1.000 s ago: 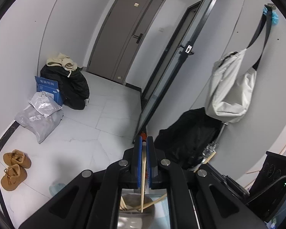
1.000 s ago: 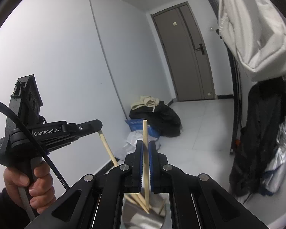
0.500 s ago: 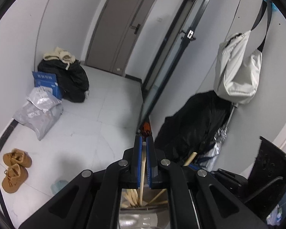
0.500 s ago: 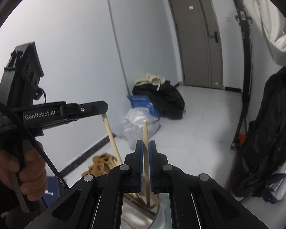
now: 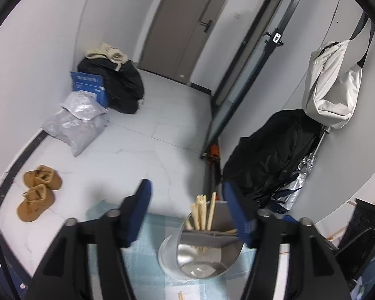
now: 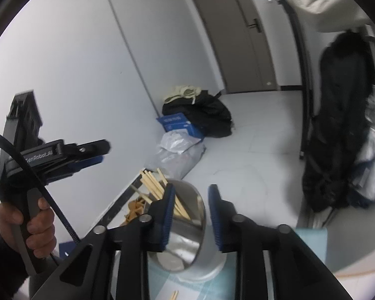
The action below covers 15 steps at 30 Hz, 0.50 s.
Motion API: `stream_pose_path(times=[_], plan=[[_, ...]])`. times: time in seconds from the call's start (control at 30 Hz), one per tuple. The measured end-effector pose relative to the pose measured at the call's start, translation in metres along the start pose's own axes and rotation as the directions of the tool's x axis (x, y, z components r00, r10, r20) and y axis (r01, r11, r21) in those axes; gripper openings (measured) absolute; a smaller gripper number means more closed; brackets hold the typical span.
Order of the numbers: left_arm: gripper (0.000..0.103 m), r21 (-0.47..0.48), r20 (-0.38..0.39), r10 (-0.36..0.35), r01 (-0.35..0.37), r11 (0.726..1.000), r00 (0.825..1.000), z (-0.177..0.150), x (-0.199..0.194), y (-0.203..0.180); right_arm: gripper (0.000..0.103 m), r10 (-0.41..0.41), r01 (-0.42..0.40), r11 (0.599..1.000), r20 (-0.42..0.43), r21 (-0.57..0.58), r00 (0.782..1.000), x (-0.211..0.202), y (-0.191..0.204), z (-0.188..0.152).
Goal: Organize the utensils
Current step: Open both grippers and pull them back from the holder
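A shiny steel utensil holder (image 5: 200, 252) stands on a pale blue checked cloth (image 5: 147, 262), with several wooden chopsticks (image 5: 202, 212) leaning in it. My left gripper (image 5: 185, 183) hovers just above and behind it, jaws opening wide, nothing between the pads. In the right wrist view the same holder (image 6: 187, 227) and chopsticks (image 6: 153, 183) sit under my right gripper (image 6: 191, 190). Its jaws are opening too and grip nothing. The left gripper (image 6: 101, 153) shows at the left there, held by a hand (image 6: 25, 225). One loose chopstick (image 6: 173, 295) lies on the cloth at the bottom edge.
On the floor beyond lie brown shoes (image 5: 37, 192), grey parcel bags (image 5: 75, 122), a blue box (image 5: 88, 86) and a black bundle (image 5: 122, 87). A black coat (image 5: 270, 150) and a white bag (image 5: 332, 87) hang at the right by a glass door (image 5: 240, 80).
Both grippers were shut on a chopstick each; now both are open and those chopsticks stand in the holder. Both hands have sunk toward the holder.
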<state>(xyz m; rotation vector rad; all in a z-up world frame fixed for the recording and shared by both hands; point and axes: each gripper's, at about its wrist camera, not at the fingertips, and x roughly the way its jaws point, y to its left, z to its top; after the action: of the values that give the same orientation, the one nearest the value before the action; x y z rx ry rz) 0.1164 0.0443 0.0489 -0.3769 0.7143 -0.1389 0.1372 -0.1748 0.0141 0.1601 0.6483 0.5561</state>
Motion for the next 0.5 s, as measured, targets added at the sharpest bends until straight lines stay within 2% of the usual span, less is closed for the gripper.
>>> stream_pose_path(times=[0.07,0.13,0.27,0.33,0.5], plan=[[0.066,0.007,0.017,0.03,-0.03,1.0,0.999,-0.006,-0.015,-0.005,0.032,-0.007,0.006,1.0,0.013,0.014,1.0,-0.018,0.001,-0.005],[0.07,0.017,0.022,0.046,-0.046,0.999,0.999,-0.011,-0.024,-0.01,0.043,-0.02,0.019,0.999,0.027,0.026,0.999,-0.036,0.005,-0.01],[0.085,0.035,0.064,0.059,-0.061,0.998,0.996,-0.025,-0.047,-0.023,0.049,-0.018,0.015,0.999,0.058,0.043,0.998,-0.069,0.015,-0.02],[0.087,0.052,0.083,0.062,-0.067,0.996,0.995,-0.033,-0.061,-0.029,0.058,-0.027,0.024,0.999,0.073,0.04,0.997,-0.082,0.023,-0.026],[0.096,0.064,0.11,0.074,-0.082,0.995,0.991,-0.052,-0.081,-0.032,0.07,-0.046,0.044,0.999,0.103,0.03,0.994,-0.111,0.04,-0.044]])
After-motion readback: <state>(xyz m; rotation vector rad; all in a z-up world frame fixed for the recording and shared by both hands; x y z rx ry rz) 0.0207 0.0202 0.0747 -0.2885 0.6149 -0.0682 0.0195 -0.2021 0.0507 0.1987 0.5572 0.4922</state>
